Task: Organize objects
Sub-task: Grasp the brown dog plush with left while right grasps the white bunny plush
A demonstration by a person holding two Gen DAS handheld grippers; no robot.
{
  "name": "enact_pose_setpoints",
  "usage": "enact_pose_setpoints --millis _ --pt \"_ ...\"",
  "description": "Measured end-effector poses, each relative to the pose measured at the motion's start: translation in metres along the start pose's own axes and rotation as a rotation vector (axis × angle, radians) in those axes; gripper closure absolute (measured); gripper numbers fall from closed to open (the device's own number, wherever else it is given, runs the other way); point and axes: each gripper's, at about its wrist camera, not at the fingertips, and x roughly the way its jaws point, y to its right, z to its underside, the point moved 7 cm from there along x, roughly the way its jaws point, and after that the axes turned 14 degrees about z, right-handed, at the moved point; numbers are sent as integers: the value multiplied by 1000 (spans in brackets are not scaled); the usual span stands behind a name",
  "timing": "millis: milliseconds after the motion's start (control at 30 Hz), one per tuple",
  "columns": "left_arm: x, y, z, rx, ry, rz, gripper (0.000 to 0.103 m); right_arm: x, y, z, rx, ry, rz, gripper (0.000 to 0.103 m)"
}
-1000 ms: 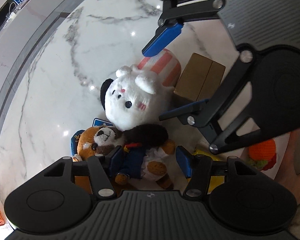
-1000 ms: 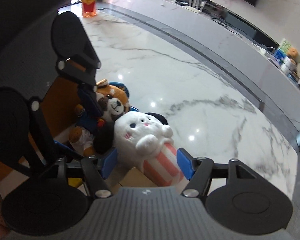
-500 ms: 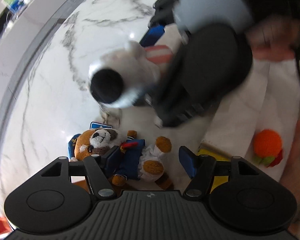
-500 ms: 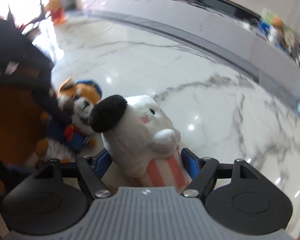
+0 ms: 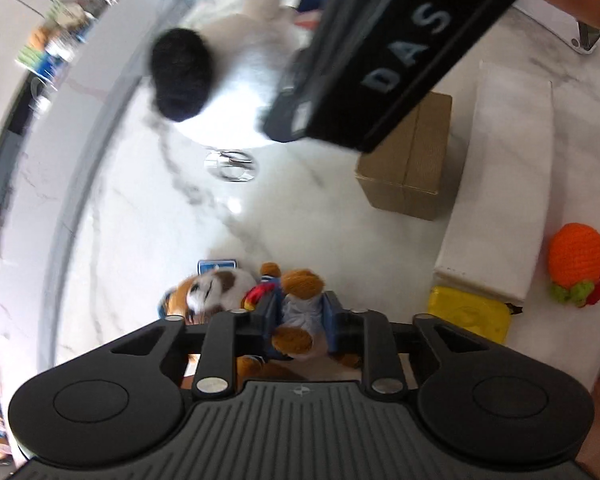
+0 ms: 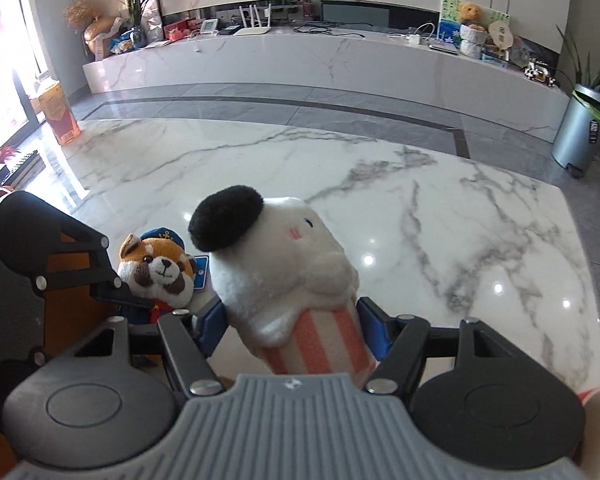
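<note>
White plush [image 6: 284, 256] with one black ear, pink cheek mark, body in orange-pink and white stripes. Orange, white and brown fox plush [image 6: 156, 270] in navy cap and jacket, red bow at the neck. Blue pads [image 6: 370, 330] on black gripper fingers. White marble floor [image 6: 440, 208] veined in grey. Plain brown cardboard box [image 5: 410, 158]. Orange crocheted toy [image 5: 578, 256] with green and red trim. Yellow block [image 5: 468, 312]. Blue card [image 5: 216, 266] beside the fox.
</note>
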Motion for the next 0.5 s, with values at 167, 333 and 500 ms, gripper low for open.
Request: enact_pose_setpoints --millis 167,333,500 --pt "-30 -1 2 -40 118 -49 88 -17 1 8 18 -18 25 33" --pt "-66 7 -19 -98 240 -75 89 -42 -1 10 14 -6 51 33" --pt "-100 10 -14 -143 347 -102 89 -76 -2 3 62 5 38 33"
